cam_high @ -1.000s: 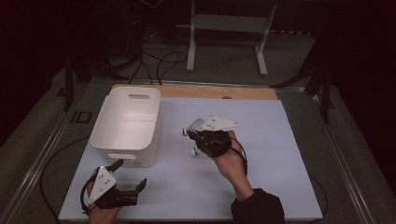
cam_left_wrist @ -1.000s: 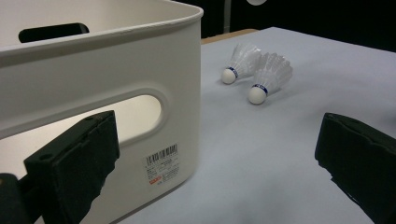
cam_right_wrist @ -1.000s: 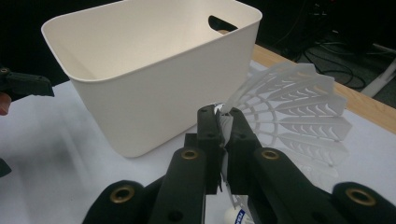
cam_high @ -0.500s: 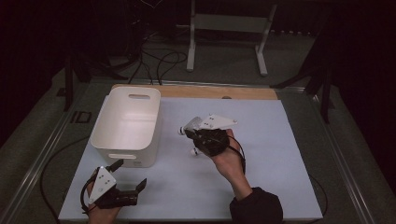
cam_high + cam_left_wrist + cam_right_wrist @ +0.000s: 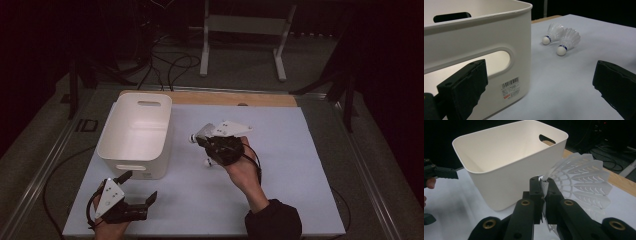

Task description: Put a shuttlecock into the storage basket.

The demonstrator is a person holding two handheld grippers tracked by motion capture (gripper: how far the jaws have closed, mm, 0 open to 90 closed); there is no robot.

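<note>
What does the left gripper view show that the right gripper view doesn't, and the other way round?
Left gripper view: two shuttlecocks lying on the table, a barcode label on the bin, and the left gripper with jaws wide open. Right gripper view: the right gripper shut on a shuttlecock by its skirt, plus the bin's inside. Both: the white bin on the pale table.

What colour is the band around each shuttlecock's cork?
Blue, on the shuttlecocks; the left gripper view shows it best.
</note>
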